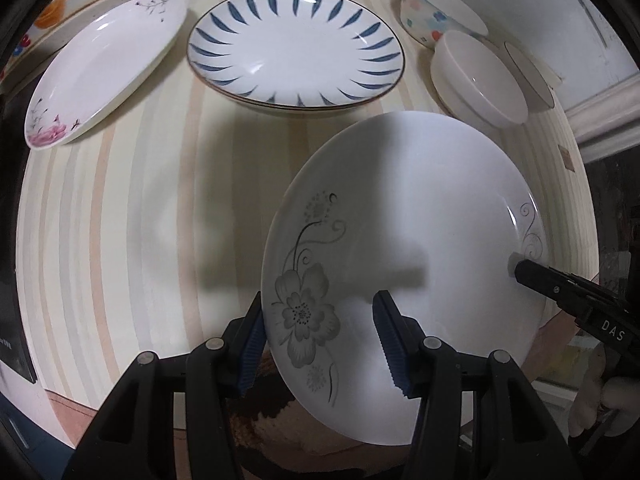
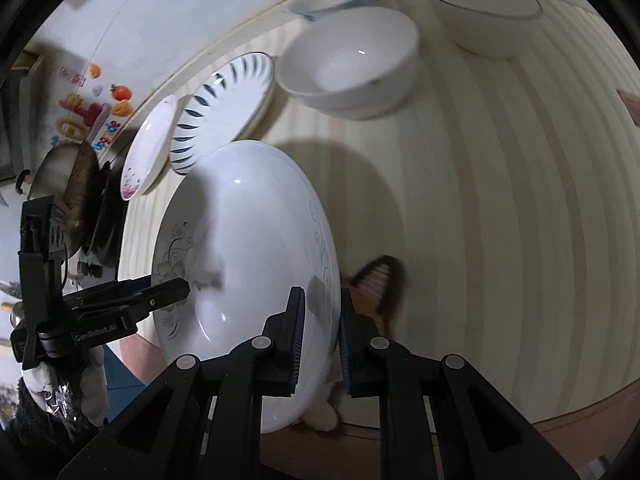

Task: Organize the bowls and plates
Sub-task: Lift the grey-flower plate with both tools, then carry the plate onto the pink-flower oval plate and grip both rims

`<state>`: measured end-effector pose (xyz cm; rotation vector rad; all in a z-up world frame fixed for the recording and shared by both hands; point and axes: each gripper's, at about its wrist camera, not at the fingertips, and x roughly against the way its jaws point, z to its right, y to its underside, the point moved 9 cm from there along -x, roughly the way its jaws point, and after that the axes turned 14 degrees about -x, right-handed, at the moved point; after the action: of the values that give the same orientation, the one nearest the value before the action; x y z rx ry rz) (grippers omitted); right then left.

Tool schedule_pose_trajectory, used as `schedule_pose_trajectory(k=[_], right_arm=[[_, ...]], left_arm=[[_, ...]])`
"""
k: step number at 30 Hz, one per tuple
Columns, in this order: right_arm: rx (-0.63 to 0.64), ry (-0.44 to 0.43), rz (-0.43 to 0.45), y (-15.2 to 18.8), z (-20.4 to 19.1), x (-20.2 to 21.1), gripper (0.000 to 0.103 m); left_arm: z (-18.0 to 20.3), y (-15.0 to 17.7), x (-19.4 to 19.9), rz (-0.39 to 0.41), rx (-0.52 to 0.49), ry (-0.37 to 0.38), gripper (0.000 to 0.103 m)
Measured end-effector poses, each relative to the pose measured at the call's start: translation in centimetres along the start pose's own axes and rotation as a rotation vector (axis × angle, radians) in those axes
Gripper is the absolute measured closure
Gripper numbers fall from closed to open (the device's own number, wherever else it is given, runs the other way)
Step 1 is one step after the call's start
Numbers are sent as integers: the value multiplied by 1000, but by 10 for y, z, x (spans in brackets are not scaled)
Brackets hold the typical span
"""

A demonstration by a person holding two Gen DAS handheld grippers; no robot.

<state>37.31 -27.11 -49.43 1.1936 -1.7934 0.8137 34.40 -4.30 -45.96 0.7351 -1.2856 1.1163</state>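
Right gripper (image 2: 322, 332) was clamped on the rim of the grey-flower plate (image 2: 248, 248), jaws nearly together with the thin edge pinched between the blue pads, low centre of the right wrist view. In the left wrist view that same gripper came in from the lower right edge, its tip on the plate's far rim. Left gripper (image 1: 320, 344) straddled the opposite rim at bottom centre of its view, one pad outside the edge and one over the plate face. Its jaws stood partly apart, and whether the pads actually pressed the plate could not be told. So the plate hung between both grippers, tilted and clear of the striped table (image 1: 132, 208), over the table's near edge.

The relation that mattered: the blue-leaf plate (image 1: 296, 48) lay straight ahead of the left gripper at top centre of its view, flat on the table, well apart from the held plate. The pink-flower plate (image 1: 100, 68) sat beside it at upper left. The plain white bowl (image 1: 480, 76) and the flowered bowl (image 1: 432, 12) were grouped at upper right, with a third bowl just behind them.

My guess was that the held plate would go forward onto the blue-leaf plate. The left gripper seemed the nearer to that stack. The risk looked like the rim slipping out of the right gripper's narrow pinch.
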Motion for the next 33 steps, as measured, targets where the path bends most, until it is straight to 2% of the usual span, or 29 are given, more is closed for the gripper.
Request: schedule_pose_trajectory(k=[8, 19, 21, 24, 29, 31, 33], right_arm=[[-29, 7, -13, 8, 19, -10, 86], [-24, 14, -47, 9, 16, -20, 86], [-34, 17, -63, 8, 18, -23, 86], [-55, 8, -109, 8, 19, -26, 85], [-30, 29, -87, -8, 7, 11, 83], [31, -20, -58, -23, -28, 34, 81], [98, -62, -30, -39, -67, 48, 71]], left_arm=[[8, -7, -10, -10, -13, -27, 53], [19, -12, -21, -25, -3, -45, 53], [21, -14, -18, -27, -5, -42, 53], [12, -18, 6, -2, -2, -81, 53], [-31, -27, 70, 119, 144, -116, 53], [-65, -31, 86, 161, 243, -127, 53], [-96, -34, 92, 187, 326, -138, 53]])
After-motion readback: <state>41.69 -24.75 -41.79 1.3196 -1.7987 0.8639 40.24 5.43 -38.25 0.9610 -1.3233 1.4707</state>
